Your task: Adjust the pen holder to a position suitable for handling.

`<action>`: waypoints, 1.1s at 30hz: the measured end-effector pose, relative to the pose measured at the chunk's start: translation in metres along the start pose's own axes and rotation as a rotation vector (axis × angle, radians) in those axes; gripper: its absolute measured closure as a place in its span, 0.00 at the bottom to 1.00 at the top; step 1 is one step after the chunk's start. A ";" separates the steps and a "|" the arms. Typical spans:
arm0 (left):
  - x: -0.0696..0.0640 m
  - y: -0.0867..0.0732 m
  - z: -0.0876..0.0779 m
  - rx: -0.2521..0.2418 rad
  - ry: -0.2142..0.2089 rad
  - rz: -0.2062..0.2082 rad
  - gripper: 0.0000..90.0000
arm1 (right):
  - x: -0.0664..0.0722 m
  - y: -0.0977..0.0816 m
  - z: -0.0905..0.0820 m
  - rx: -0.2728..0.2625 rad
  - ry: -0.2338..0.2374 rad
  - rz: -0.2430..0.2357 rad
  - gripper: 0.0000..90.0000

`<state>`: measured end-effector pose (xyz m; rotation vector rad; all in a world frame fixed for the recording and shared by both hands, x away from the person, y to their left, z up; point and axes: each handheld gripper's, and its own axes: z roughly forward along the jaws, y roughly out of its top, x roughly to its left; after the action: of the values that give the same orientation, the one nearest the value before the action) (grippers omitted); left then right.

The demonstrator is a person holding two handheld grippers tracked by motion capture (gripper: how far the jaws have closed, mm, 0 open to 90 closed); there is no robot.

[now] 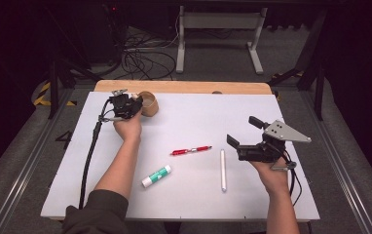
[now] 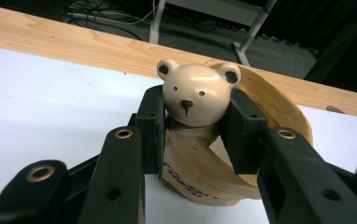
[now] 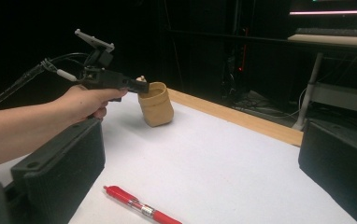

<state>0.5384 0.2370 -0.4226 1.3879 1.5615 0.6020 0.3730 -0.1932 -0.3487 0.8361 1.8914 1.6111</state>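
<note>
So the thing being worked on is the bear cup [image 2: 200, 154], a tan wooden pen holder with a little bear head sticking up off its rim. It sits at the far left of the white mat [image 1: 281, 112], close to the wooden table edge [image 1: 184, 87] behind it. In the left gripper view it's tipped over on a slant, its open mouth turned toward that wooden edge, and my read is that it tilts because it's being lifted by the head and not by the body.

The left gripper [image 2: 194, 128] has its two black jaws either side of the bear's head, pads pressed against both cheeks, so it's clamped on the cup. Makes sense as a grab point: the head is narrow enough to fit, while the cup body looks too wide.

Moving out from the cup: toward the person and a bit right lies one red pen [image 1: 191, 150], further toward the person one glue stick [image 1: 156, 176] with a green label, and right of the pen one white stick [image 1: 223, 169], maybe a marker, can't tell. All three lie flat and well apart from the cup. I'd guess they're waiting to go in once it stands upright.

The right gripper [image 1: 243, 132] hangs way over on the far side of the mat from the cup, jaws wide apart, nothing between them. Looks parked.
</note>
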 end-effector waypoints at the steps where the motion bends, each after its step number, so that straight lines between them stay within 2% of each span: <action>1: 0.000 0.000 0.000 0.002 -0.002 0.003 0.71 | 0.000 0.000 0.000 0.001 0.001 -0.001 0.01; 9: -0.002 0.003 -0.009 0.018 -0.043 0.025 0.71 | 0.000 0.000 0.000 0.001 0.001 -0.001 0.01; 12: -0.004 0.004 -0.015 0.038 -0.062 0.047 0.71 | 0.001 0.000 0.001 0.002 0.001 0.001 0.01; 16: -0.009 0.003 -0.025 0.066 -0.069 0.096 0.71 | 0.002 0.000 0.002 0.006 0.009 -0.002 0.01; 20: -0.014 -0.001 -0.036 0.078 -0.102 0.122 0.71 | 0.003 0.000 0.003 0.005 0.012 -0.001 0.01; 28: -0.022 -0.015 -0.056 0.148 -0.175 0.198 0.71 | 0.006 0.001 0.004 0.007 0.020 -0.005 0.01; 33: -0.025 -0.021 -0.070 0.171 -0.221 0.230 0.71 | 0.007 0.001 0.005 0.009 0.022 -0.010 0.01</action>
<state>0.4657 0.2228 -0.4009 1.7180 1.3114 0.4402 0.3721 -0.1842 -0.3482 0.8145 1.9167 1.6137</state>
